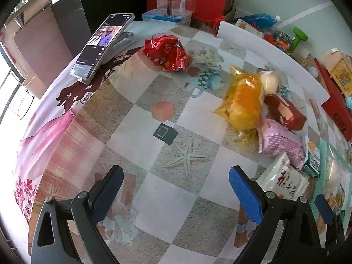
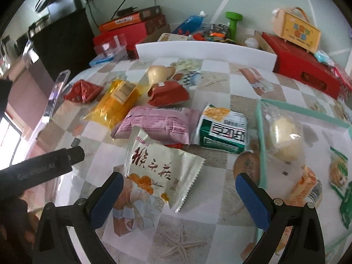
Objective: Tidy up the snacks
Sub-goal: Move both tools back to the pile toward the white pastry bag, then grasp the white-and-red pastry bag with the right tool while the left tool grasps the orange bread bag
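We hold our left tool [image 1: 176, 189] wide open above the patterned table [image 1: 154, 110], with only bare cloth between its blue pads and nothing in its grip. Our right tool [image 2: 178, 194] is also spread wide and grips nothing; the lower part of a white snack packet [image 2: 158, 167] printed with red characters lies flat on the table between its fingers, though we cannot tell whether either pad touches it. Just behind that packet lies a pink snack bag [image 2: 158, 125], and beside it to the right a green and white pack [image 2: 224, 129]. Further back sit a yellow bag [image 2: 114, 103], a dark red pack [image 2: 169, 94], a pale heart-shaped item [image 2: 158, 72] and, at the far left of the group, a red foil bag [image 2: 82, 91]. To the right of the loose snacks stands a clear tray with a mint green rim [image 2: 263, 145]; inside it we see a round pale bun in a clear wrapper [image 2: 283, 140], an orange packet [image 2: 305, 187] and green-wrapped snacks [image 2: 340, 169] at the right edge. In the left wrist view a phone [image 1: 103, 44] leans upright on a stand near the far left edge of the table, its screen lit, well apart from the red foil bag. Red boxes [image 2: 308, 70] and other clutter line the wall behind a white board [image 2: 204, 50].
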`<state>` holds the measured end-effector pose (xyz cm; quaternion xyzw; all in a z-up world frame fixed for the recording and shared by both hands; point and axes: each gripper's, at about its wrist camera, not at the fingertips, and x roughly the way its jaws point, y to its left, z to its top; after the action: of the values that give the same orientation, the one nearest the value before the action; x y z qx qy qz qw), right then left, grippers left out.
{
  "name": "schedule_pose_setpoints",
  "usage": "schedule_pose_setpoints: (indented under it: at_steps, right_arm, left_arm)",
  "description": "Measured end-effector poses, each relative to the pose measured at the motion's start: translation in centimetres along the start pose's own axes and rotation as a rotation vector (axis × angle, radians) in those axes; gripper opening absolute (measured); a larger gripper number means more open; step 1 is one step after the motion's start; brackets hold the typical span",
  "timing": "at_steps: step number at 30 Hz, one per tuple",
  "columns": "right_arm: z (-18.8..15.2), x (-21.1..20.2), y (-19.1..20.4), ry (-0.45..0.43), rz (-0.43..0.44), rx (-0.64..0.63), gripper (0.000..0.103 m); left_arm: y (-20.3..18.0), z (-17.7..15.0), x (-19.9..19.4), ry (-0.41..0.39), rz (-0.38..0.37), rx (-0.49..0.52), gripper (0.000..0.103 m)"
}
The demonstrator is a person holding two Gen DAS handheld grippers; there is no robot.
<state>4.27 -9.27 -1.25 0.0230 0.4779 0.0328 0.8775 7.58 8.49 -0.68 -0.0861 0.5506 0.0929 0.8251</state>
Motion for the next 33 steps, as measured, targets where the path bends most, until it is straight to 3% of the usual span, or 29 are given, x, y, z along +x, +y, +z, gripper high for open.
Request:
schedule_pose_setpoints:
  at_steps: [18,27,33]
  right_arm:
    - [0.5,4.1,2.3,0.059,-0.016,-0.044,0.102]
    - [0.7,3.7,2.6,0.042,-0.011,-0.061,0.081]
    - [0.6,3.5,2.3,0.036,0.002,-0.055,0.073]
  left_arm:
    - [-0.8,1.6,2.4,0.045,0.001,0.025,0.097]
    - [-0.9,1.9,2.8,0.050,0.008,0.036,0.097]
    - [-1.2,1.7,2.7,0.047,0.014,0.045,0.097]
